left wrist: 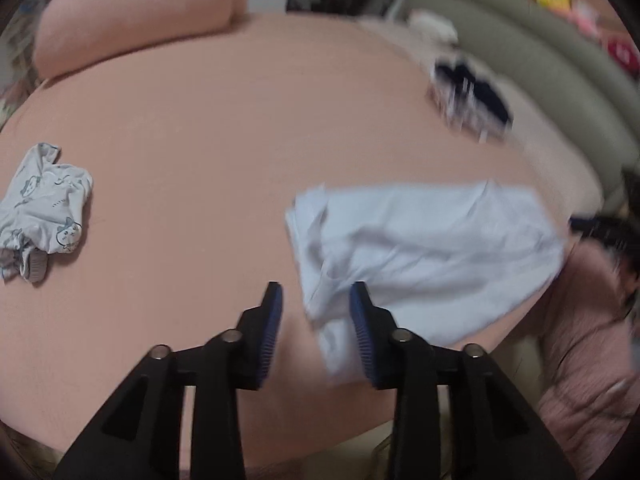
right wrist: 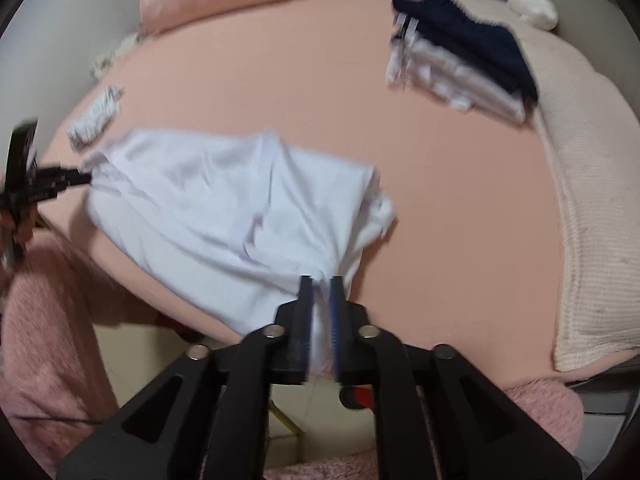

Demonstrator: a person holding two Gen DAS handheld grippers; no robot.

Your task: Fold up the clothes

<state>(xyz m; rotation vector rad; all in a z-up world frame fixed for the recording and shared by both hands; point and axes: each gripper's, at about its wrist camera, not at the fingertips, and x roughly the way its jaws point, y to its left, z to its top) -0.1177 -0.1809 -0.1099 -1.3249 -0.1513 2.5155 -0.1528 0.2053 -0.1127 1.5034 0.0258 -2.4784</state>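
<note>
A white garment [left wrist: 420, 240] [right wrist: 220, 208] lies rumpled across the near edge of the pink bed [left wrist: 200, 120] [right wrist: 440, 200]. My left gripper [left wrist: 316, 292] stands open above its left end; a cloth corner hangs by the right finger without being pinched. My right gripper [right wrist: 321, 282] has its jaws a narrow way apart, with bunched white cloth in the gap and the pads not clearly pressing on it. Each gripper also shows in the other's view: the left gripper [right wrist: 60, 178] at the garment's far end, the right gripper [left wrist: 592, 224] blurred.
A folded stack of navy and white clothes [right wrist: 460, 52] [left wrist: 468, 92] sits at the back right. A small printed garment [left wrist: 40, 208] [right wrist: 94, 116] lies crumpled at the left. Pink pillow [left wrist: 132, 12] at the back, cream blanket [right wrist: 580, 200] along the right. Pink fuzzy sleeves [right wrist: 48, 320] [left wrist: 592, 340] are near.
</note>
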